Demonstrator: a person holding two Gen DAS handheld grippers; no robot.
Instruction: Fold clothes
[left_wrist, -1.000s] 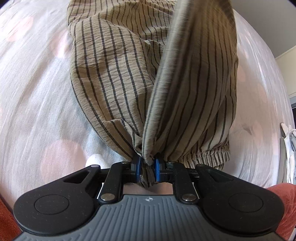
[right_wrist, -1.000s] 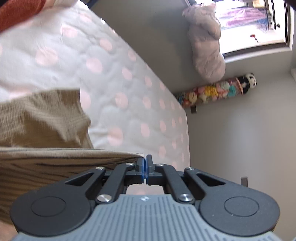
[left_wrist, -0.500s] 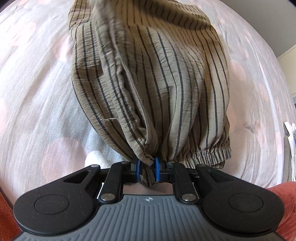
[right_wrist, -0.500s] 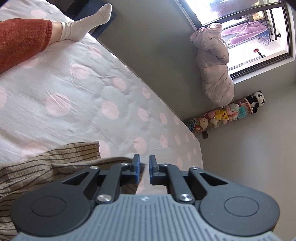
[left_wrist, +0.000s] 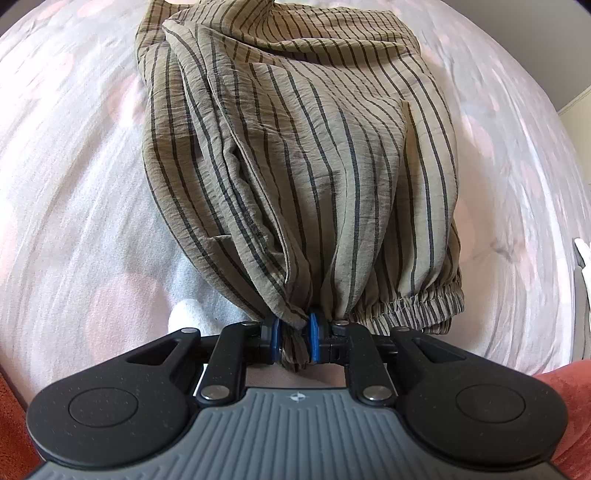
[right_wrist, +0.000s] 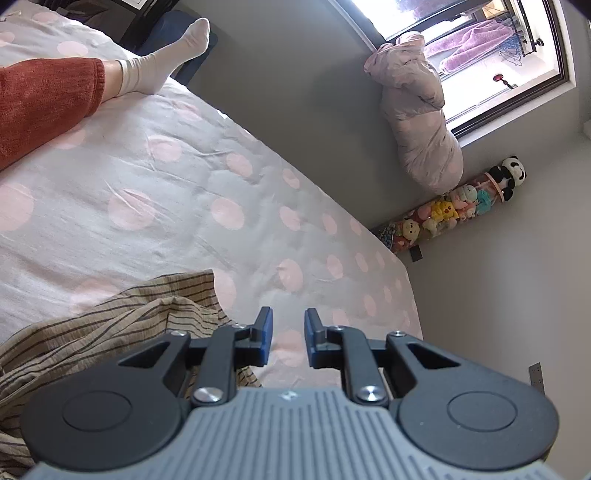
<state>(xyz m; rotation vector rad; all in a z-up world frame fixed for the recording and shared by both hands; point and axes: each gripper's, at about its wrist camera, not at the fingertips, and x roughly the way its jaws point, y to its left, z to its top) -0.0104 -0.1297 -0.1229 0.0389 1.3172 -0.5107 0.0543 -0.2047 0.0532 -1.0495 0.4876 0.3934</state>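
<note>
— On the bed, how many garments do you count?
— 1: a striped garment, tan with thin dark lines, spread over the polka-dot bedspread. Its elastic hem lies at the near edge, gathered into small ruffles.
— Where does it sit relative to the tools?
— Directly ahead of the left gripper. A bunched fold of the cloth runs down between the 2 blue pads, and the fingers are pinched onto it. From there the fabric fans away across the bed.
— And the other tool?
— The right gripper has its 2 fingers spread apart with nothing between them; pink-dotted bedspread shows through the gap. The striped garment lies just to its left and below, crumpled, partly hidden under the gripper body. I can't tell whether the left finger touches the cloth.
— So 2 grippers, 1 holding?
— Yes, 1 clamped on fabric, 1 spread.
— Anything else around?
— In the right wrist view, 1 leg in a rust-red trouser with 1 white sock rests on the bed's far side. Past the bed's edge, against the grey wall, stands 1 pale pink bundle below 1 window, and beside it 1 long tube of plush toys topped by a panda.
— And in the left wrist view?
— Rust-red fabric shows at both lower corners, beside the gripper body.
</note>
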